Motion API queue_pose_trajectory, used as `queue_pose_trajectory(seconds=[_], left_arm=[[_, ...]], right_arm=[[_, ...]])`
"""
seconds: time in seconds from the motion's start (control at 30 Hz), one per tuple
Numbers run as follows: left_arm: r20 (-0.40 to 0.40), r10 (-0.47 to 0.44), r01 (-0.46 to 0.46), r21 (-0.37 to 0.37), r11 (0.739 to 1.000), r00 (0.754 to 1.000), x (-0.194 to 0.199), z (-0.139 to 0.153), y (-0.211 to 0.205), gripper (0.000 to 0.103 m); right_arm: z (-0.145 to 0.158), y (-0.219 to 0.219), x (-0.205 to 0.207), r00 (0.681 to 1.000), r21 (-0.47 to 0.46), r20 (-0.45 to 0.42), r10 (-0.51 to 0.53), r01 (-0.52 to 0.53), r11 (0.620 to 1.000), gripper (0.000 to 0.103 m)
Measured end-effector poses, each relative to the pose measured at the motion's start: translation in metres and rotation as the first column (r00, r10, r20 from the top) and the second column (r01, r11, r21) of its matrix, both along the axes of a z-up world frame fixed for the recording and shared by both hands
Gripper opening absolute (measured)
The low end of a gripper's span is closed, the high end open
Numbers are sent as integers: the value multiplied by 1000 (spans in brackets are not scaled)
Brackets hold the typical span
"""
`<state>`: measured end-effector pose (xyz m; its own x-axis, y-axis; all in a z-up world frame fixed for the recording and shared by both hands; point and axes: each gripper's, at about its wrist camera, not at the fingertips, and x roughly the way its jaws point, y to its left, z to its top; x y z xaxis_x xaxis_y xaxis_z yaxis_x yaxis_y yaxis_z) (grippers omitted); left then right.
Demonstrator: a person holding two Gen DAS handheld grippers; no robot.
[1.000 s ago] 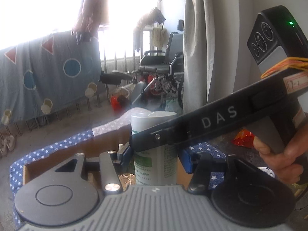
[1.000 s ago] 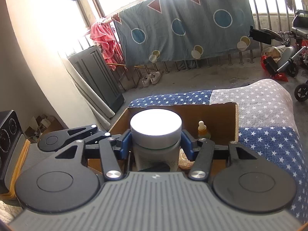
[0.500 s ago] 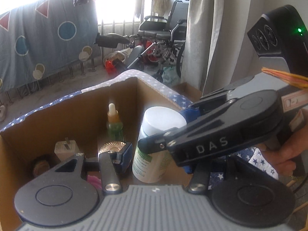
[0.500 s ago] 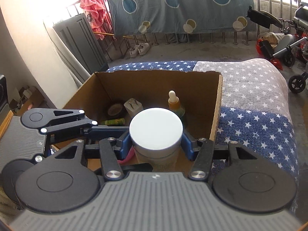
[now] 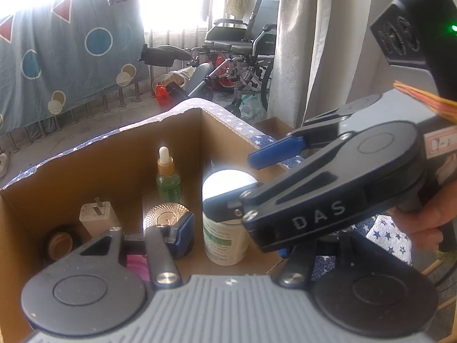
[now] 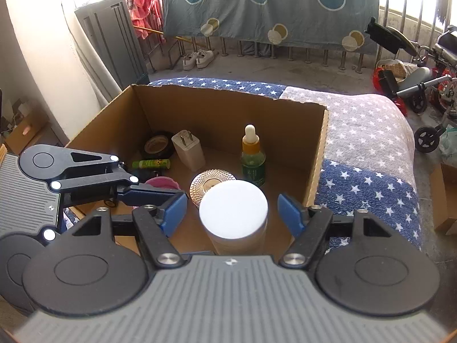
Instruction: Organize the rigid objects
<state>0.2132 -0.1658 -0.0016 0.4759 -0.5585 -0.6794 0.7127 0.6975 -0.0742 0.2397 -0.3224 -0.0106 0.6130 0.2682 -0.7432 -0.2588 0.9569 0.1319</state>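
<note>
A white-lidded bottle (image 6: 233, 208) with a green label (image 5: 225, 237) stands upright on the floor of the cardboard box (image 6: 320, 154), near its front right corner. My right gripper (image 6: 232, 210) straddles the lid. Its jaws are opening, and a gap shows on each side between the blue pads (image 6: 290, 210) and the lid. In the left wrist view the right gripper (image 5: 228, 184) reaches in from the right over the bottle. My left gripper (image 5: 234, 237) is low in the box with jaws opening. Its left pad (image 5: 184, 228) stands clear of the bottle and its right finger is mostly hidden.
The box also holds a green dropper bottle (image 6: 252, 157), a white charger plug (image 6: 188, 150), a gold patterned disc (image 6: 211, 184), a tape roll (image 6: 157, 145), a green tube (image 6: 151, 163) and something pink (image 6: 161, 184). A star-print cloth (image 6: 365, 188) lies under it. A person's hand (image 5: 428, 214) grips the right handle.
Both grippers have sunk from above the rim into the box with the bottle. The right jaws, shut on the lid before, have spread apart, and the bottle now stands on the box floor.
</note>
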Motion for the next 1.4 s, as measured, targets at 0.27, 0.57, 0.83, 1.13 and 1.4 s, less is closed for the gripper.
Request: queue_pose_trajectory(seconds=[0.27,0.57,0.83,1.13,1.4], left_arm=[[-17,72,-72,3,997,997,-8,18,14,83],[42,226,-227,16,974,973,-30,51,45,96],[71,336,-339,45,940,939,-44,63,65,99],[58,381,-383,48,922,923,-51,63,81,100],[59,407,-410,47,911,911,-52,61,87,103]], right_arm=[[19,-19,-30,995,116,56,-88,81,990,79],[43,-52,-105,932,318,140,-333,276,907,102],[22,-39,-144,879,343,117,-463,402,849,102],[21,3,-156,872,240,158,-464,422,874,102],[31,19,-154,869,168,195,-454,427,889,102]])
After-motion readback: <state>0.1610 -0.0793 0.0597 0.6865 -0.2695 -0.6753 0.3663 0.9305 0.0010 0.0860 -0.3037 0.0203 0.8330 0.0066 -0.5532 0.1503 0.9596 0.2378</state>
